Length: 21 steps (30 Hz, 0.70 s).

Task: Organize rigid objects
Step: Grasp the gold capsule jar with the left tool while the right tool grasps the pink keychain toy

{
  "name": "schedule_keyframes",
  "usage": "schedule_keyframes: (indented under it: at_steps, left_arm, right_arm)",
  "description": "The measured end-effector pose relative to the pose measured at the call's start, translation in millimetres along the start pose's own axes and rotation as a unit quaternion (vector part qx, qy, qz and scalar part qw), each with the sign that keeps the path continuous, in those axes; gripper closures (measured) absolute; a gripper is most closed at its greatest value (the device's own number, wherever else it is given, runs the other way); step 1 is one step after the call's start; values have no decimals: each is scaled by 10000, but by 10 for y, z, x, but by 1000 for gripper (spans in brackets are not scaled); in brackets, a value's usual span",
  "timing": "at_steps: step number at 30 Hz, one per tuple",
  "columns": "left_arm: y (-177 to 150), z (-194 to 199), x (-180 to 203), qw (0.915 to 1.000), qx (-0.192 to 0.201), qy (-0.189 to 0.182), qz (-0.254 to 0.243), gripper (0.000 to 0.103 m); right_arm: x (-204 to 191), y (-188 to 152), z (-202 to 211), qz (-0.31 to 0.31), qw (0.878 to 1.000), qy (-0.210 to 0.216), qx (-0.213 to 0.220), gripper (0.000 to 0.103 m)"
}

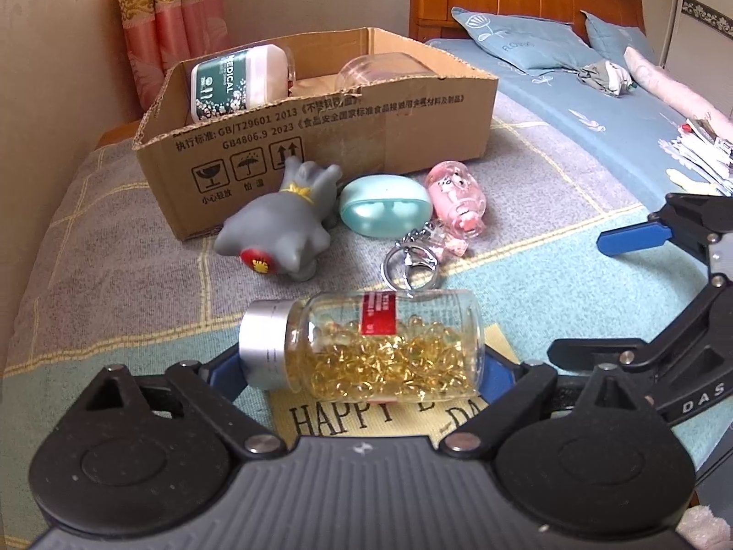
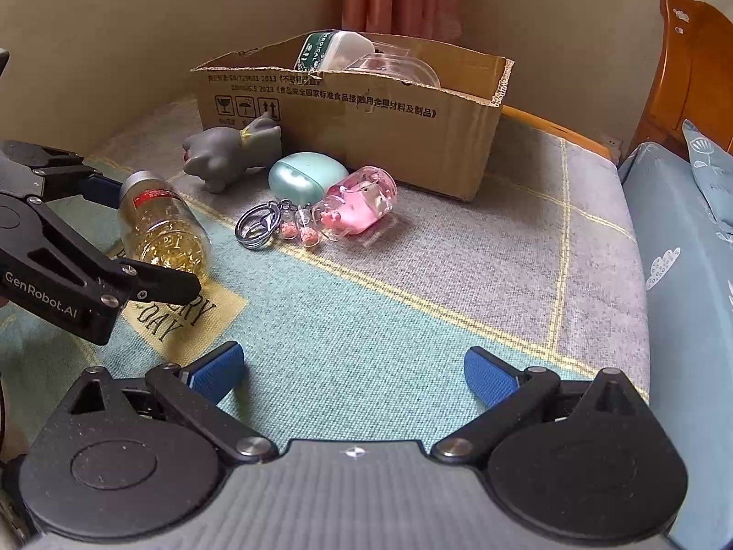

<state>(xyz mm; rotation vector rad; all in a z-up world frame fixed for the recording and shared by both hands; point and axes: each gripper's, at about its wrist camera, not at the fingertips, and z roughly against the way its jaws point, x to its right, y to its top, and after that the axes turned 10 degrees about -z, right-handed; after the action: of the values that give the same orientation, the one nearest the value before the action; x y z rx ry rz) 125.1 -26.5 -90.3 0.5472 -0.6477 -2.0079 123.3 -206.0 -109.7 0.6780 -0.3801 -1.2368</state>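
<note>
A clear bottle of golden capsules (image 1: 380,343) with a silver cap lies on its side between the fingers of my left gripper (image 1: 362,366), which is shut on it; it also shows in the right wrist view (image 2: 160,224). Beyond it lie a grey toy animal (image 1: 284,220), a mint oval case (image 1: 385,204) and a pink keychain bottle (image 1: 456,197) with its ring. Behind them stands an open cardboard box (image 1: 320,137) holding a green-labelled white bottle (image 1: 238,78) and a clear container (image 1: 385,71). My right gripper (image 2: 352,371) is open and empty over the blanket.
Everything rests on a checked blanket (image 2: 412,284) with a "HAPPY" patch. A blue bed with pillows (image 1: 527,41) and a wooden headboard lies to the right. A wall and pink curtain (image 1: 169,23) stand behind the box.
</note>
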Motion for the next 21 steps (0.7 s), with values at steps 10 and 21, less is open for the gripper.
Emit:
schedule_keyframes:
  at_steps: [10, 21]
  left_arm:
    - [-163, 84, -273, 9983, -143, 498, 276, 8]
    - [-265, 115, -422, 9965, -182, 589, 560, 8]
  right_arm:
    - [-15, 247, -214, 552, 9973, 471, -134, 0]
    - [-51, 771, -572, 990, 9923, 696, -258, 0]
